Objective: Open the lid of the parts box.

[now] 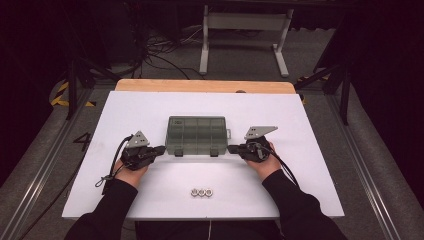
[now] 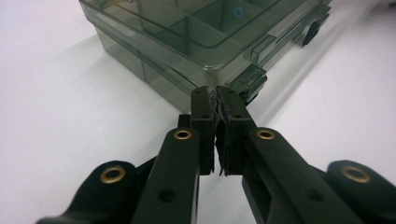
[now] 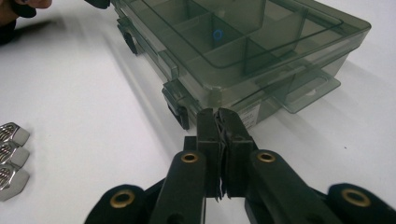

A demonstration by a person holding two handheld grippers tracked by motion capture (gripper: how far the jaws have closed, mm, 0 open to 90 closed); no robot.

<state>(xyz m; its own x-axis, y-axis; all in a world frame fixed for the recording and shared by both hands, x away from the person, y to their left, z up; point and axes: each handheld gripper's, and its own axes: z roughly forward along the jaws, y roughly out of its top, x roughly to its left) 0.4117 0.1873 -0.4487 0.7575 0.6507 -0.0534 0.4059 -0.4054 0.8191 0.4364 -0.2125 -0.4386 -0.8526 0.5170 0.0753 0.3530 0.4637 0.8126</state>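
Note:
A smoky transparent compartment box (image 1: 196, 135) with its lid closed lies in the middle of the white table. My left gripper (image 1: 161, 148) rests at the box's front left corner, jaws shut with nothing between them. In the left gripper view its tips (image 2: 215, 95) sit close to a front latch (image 2: 248, 82) of the box (image 2: 196, 37). My right gripper (image 1: 231, 148) lies at the front right corner, also shut and empty. Its tips (image 3: 217, 115) point at the box (image 3: 247, 42) next to a latch (image 3: 177, 105). Three metal nuts (image 1: 202, 192) lie in a row near the front edge.
The nuts (image 3: 9, 156) show at the left edge of the right gripper view. The white table top (image 1: 150, 110) has a wooden strip (image 1: 205, 86) at the far side. Beyond it stand a white frame (image 1: 245, 30) and cables on the floor.

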